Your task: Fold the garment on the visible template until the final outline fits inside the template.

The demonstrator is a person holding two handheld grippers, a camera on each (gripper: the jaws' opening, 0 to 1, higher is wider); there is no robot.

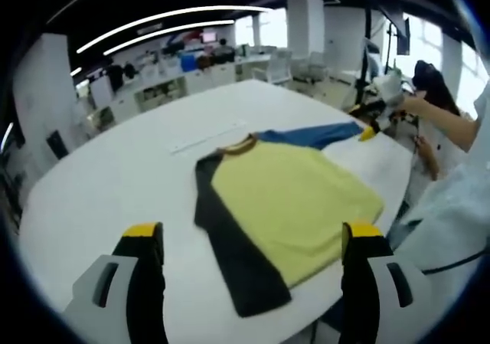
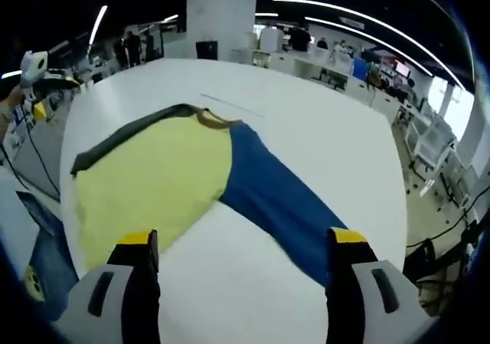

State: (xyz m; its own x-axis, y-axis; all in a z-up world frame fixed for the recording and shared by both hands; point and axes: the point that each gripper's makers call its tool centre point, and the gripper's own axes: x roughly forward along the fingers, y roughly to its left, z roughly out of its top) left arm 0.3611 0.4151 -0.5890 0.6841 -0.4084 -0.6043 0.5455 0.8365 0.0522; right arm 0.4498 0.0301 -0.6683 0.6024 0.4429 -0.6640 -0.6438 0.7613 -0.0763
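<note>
Shirt (image 1: 295, 206) laid flat on table (image 1: 115, 175), sleeves spread for folding. Left gripper (image 1: 253, 240) held above near edge, jaws apart, nothing gripped. Right gripper (image 2: 237, 248) poised by blue sleeve (image 2: 279, 202), jaws apart, nothing gripped. Template outline not discernible.

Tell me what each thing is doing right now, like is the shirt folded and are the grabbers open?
Yellow shirt with one black and one blue sleeve: lying flat on the white table, not folded yet.
Black sleeve: stretched out straight, flat.
Blue sleeve: stretched out straight, flat.
Left gripper: open, holding nothing, above the table.
Right gripper: open, holding nothing, near the blue sleeve's end.
</note>
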